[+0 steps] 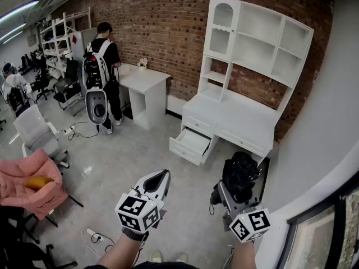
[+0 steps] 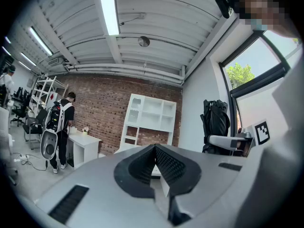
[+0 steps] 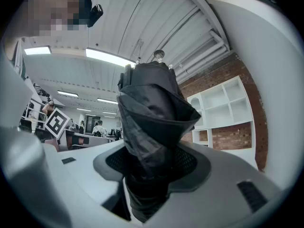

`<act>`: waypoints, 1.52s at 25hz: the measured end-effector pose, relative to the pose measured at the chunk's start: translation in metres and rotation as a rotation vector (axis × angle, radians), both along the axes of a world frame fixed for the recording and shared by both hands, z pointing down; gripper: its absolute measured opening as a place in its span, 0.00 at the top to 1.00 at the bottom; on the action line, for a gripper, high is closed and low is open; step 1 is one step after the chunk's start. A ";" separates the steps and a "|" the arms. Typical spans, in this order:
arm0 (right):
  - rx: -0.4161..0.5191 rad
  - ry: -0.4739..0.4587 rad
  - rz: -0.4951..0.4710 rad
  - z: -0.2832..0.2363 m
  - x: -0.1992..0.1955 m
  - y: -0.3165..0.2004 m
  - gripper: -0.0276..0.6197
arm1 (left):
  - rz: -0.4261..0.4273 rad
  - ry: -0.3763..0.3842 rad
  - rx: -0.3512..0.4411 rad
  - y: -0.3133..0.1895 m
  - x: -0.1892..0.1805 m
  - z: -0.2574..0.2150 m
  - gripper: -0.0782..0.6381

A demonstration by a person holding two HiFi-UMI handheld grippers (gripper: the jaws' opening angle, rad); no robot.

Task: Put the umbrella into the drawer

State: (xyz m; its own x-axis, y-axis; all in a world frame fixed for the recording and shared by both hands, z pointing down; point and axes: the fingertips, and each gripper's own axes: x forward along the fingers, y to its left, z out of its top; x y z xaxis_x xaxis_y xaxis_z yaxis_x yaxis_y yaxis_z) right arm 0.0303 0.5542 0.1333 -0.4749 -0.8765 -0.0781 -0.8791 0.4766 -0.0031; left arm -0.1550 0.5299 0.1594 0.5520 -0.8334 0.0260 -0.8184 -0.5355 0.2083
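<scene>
A folded black umbrella stands between the jaws of my right gripper, which is shut on it; in the right gripper view the umbrella fills the middle and its jaws press its lower part. My left gripper is held level beside it, its jaws closed together with nothing between them. Ahead, the white desk with shelves stands against the brick wall, and its lower left drawer is pulled open. In the left gripper view the umbrella shows at the right.
A person with a backpack stands at a small white table at the left. A white chair, a pink-draped seat and cables lie on the floor at the left. A white wall runs along the right.
</scene>
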 end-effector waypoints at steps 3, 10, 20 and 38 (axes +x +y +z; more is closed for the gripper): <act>0.002 0.004 0.002 0.002 0.001 -0.001 0.62 | 0.003 -0.002 0.003 -0.001 0.002 0.001 0.88; 0.009 0.007 0.005 0.001 0.003 -0.002 0.62 | 0.003 -0.010 0.010 -0.001 0.006 0.000 0.88; 0.008 -0.042 -0.004 -0.001 0.023 -0.001 0.62 | -0.006 -0.024 0.023 0.001 0.021 0.000 0.88; 0.005 -0.059 -0.035 0.005 0.063 -0.040 0.62 | -0.038 -0.050 0.010 -0.033 0.058 0.009 0.88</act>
